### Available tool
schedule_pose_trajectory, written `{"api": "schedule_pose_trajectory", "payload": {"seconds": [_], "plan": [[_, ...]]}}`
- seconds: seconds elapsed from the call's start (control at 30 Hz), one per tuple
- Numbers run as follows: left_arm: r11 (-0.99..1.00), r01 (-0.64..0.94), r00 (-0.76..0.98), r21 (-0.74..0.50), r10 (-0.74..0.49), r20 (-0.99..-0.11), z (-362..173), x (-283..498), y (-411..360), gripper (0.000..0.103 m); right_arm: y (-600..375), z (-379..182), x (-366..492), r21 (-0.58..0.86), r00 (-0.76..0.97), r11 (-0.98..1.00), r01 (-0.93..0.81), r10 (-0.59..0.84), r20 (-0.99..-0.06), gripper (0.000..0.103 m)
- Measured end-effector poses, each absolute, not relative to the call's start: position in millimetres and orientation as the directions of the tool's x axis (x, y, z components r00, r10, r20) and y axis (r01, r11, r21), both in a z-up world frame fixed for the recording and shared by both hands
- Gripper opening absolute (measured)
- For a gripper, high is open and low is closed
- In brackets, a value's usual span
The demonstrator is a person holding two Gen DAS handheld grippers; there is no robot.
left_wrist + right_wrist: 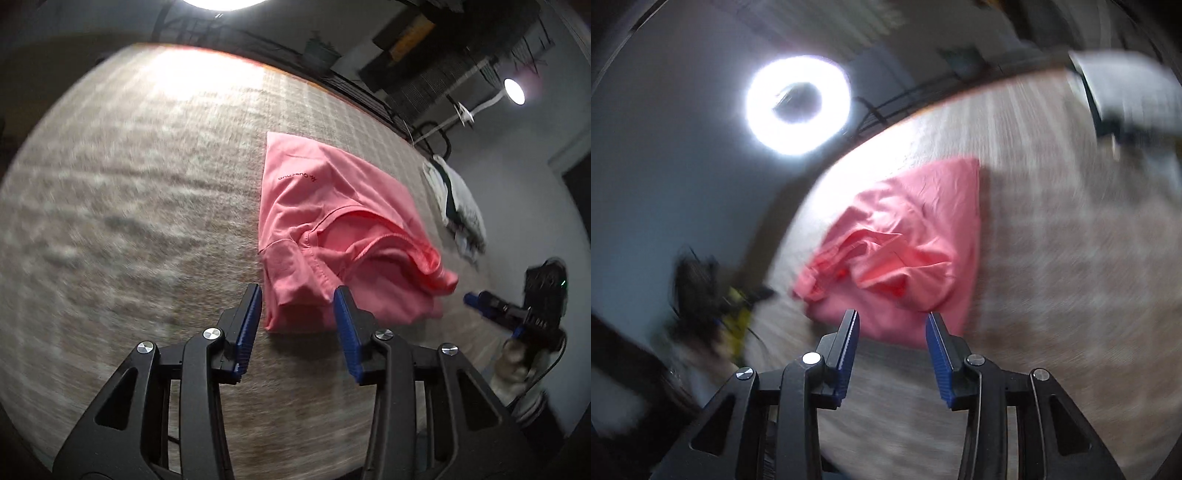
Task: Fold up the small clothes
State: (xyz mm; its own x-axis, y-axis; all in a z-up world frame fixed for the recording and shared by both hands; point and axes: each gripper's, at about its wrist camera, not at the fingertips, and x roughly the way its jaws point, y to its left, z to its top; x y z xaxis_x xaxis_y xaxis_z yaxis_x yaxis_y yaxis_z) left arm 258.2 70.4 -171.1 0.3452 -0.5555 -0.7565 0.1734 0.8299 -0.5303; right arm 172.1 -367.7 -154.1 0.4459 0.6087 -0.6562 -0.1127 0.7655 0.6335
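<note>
Pink T-shirt (pixel 325 221), partly folded, dark logo print facing up, lies flat on the beige checked cloth (pixel 129 184). Collar end is bunched and rumpled; far end smooth.

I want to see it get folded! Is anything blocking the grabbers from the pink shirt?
No. Only bare carpet lies between the open left gripper, the open right gripper and the pink shirt.
</note>
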Motion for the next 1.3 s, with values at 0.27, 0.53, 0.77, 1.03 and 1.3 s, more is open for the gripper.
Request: {"api": "schedule_pose_trajectory", "payload": {"seconds": [0.27,0.53,0.77,1.03,1.3], "plan": [[0.773,0.087,0.285,-0.628,-0.623,-0.728,-195,262,67,0.041,-389,-212,181,0.857,0.463,0.45,0.252,0.721,-0.515,0.045],[0.769,0.071,0.265,-0.635,-0.628,-0.731,-203,270,59,0.021,-387,-231,193,0.869,0.468,0.377,0.322,0.734,-0.492,0.041],[0.784,0.12,0.26,-0.609,-0.617,-0.743,-200,268,50,0.001,-374,-216,207,0.809,0.384,0.528,0.258,0.712,-0.588,0.004],[0.793,0.149,0.267,-0.59,-0.607,-0.748,-195,256,64,0.0,-393,-166,203,0.76,0.413,0.643,0.091,0.671,-0.616,0.001],[0.804,0.174,0.303,-0.569,-0.593,-0.746,-179,252,75,0.0,-397,-175,204,0.812,0.409,0.573,0.107,0.719,-0.562,0.001]]}}
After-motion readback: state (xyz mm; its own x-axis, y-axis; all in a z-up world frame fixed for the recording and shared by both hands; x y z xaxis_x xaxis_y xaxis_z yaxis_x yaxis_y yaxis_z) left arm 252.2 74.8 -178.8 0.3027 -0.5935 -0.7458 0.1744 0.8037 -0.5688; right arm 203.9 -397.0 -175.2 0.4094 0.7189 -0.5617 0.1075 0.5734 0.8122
